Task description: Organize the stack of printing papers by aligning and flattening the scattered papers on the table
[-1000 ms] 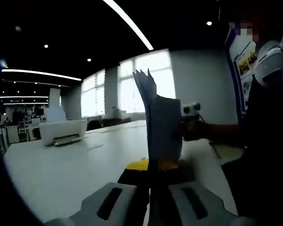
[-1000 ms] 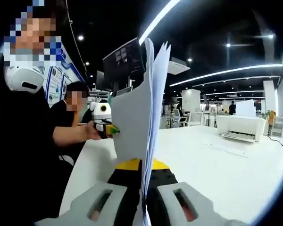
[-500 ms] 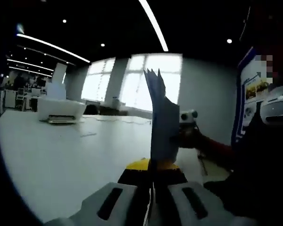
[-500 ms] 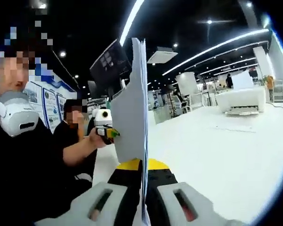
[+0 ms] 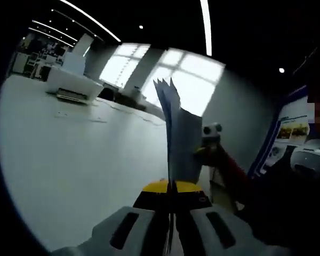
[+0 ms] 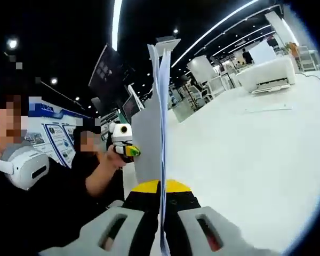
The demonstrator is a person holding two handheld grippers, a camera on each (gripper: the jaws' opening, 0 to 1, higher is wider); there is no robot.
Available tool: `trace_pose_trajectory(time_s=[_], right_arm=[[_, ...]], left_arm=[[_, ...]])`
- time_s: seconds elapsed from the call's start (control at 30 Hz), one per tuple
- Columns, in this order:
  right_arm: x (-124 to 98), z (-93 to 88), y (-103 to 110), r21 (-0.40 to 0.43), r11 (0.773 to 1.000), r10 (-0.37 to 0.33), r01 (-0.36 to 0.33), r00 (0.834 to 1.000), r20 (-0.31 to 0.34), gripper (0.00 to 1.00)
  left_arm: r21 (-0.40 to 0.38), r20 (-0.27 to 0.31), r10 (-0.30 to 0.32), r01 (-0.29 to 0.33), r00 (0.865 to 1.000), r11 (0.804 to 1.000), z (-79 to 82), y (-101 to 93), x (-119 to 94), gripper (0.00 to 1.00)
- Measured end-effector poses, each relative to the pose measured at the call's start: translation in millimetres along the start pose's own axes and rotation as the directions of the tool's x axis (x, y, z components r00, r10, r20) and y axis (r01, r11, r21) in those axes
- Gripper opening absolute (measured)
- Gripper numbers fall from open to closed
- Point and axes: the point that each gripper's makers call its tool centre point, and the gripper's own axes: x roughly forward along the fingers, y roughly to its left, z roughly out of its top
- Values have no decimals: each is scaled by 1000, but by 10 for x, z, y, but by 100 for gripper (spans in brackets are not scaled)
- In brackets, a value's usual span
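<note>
A broad white table (image 5: 69, 160) spreads smooth and matte ahead of both tongs, in a dim open office lit by ceiling strips and bright windows (image 5: 176, 74). A boxy white printer (image 5: 72, 85) sits far ahead of the left gripper (image 5: 170, 224), near the table's far edge; between them the tabletop lies open. The stack of papers (image 5: 178, 144) stands upright on edge, thin sheets fanned at the top corners, pinched at opposite ends: the left gripper's jaws are closed on it, and the right gripper (image 6: 161, 224) likewise clamps the stack (image 6: 154, 133), seen edge-on.
</note>
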Motion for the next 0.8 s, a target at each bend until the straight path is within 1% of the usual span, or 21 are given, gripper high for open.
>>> trace_pose_trajectory(time_s=[0.1, 0.23, 0.37, 0.57, 0.8], right_arm=[[22, -43, -4, 55, 998, 5, -4, 1000, -21, 0], [48, -73, -45, 101, 995, 3, 1, 999, -41, 0], [69, -113, -98, 135, 991, -3, 11, 998, -58, 0], [86, -191, -227, 183, 983, -18, 32, 997, -76, 0], [123, -252, -353, 186, 980, -53, 70, 994, -97, 0]], left_arm=[[-31, -21, 11, -11, 1000, 999, -48, -2, 6, 5], [-81, -44, 26, -30, 999, 996, -113, 61, 25, 5], [-113, -59, 34, -40, 998, 993, -163, 107, 43, 5], [-108, -94, 60, -70, 994, 992, -256, 142, 105, 5], [-94, -116, 101, -112, 988, 989, -348, 220, 160, 5]])
